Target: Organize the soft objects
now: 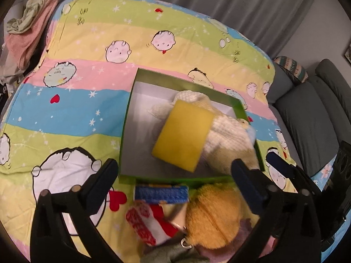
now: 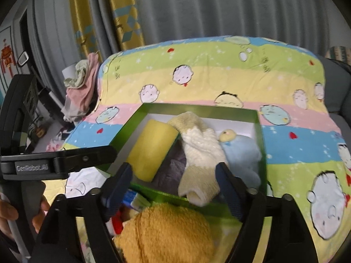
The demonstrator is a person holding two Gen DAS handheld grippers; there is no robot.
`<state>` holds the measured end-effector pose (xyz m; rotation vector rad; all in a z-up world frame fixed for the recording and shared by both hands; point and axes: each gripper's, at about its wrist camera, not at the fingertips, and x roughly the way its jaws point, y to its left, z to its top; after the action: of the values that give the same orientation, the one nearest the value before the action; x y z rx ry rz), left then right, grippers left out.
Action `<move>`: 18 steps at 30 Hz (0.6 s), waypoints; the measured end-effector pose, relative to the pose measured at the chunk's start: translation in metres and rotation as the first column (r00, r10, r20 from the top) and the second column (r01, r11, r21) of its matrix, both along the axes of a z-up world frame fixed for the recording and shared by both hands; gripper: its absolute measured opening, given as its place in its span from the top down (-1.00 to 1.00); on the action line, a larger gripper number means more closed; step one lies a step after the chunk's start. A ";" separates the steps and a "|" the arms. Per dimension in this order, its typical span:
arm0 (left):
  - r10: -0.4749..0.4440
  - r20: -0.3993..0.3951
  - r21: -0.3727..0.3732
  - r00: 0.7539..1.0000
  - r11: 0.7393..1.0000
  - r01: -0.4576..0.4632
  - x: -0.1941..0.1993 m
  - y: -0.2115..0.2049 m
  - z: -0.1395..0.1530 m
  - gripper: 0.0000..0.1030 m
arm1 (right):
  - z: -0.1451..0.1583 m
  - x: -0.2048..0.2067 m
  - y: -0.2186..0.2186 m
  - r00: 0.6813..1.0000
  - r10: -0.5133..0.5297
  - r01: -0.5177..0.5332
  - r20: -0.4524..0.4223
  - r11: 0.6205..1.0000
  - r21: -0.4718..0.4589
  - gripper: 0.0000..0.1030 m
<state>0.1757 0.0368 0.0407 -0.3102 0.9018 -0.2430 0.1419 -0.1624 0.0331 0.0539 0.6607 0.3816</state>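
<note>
Orange plush [image 2: 166,234] nearest, on the bedspread [image 1: 65,109] just outside the near edge of the green box [image 1: 129,118], between the fingers of the right claw [image 2: 173,188], spread apart, empty. Left claw [image 1: 175,186] also apart, empty. Yellow sponge [image 1: 184,135], cream knit sock [image 2: 199,149], blue plush [image 2: 241,153] inside box. Blue-striped item [image 1: 161,194], red-white sock [image 1: 142,223] by near edge.

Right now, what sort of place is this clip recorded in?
Probably a home living room or bedroom: a cartoon-print quilt covers the work surface, a grey sofa sits beside it, curtains hang behind, and clothes lie heaped at the side.
</note>
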 end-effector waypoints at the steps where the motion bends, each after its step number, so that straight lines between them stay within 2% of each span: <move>1: -0.004 0.012 0.000 1.000 1.000 0.004 -0.006 -0.001 0.003 -0.98 | 0.002 -0.006 -0.001 1.000 -0.006 0.006 0.004 1.000 0.001 -0.55; 10: -0.032 0.070 0.037 0.997 0.999 0.029 -0.059 -0.008 0.022 -0.98 | 0.014 -0.061 -0.006 0.999 -0.033 0.034 0.024 0.999 -0.041 -0.56; 18: -0.048 0.113 0.060 0.992 0.997 0.041 -0.113 -0.006 0.033 -0.98 | 0.020 -0.102 -0.010 0.999 -0.037 0.038 0.024 0.999 -0.039 -0.57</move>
<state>0.0628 0.0307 0.0738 -0.2205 0.8018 -0.2727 0.0401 -0.1720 0.0531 0.0244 0.6434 0.3329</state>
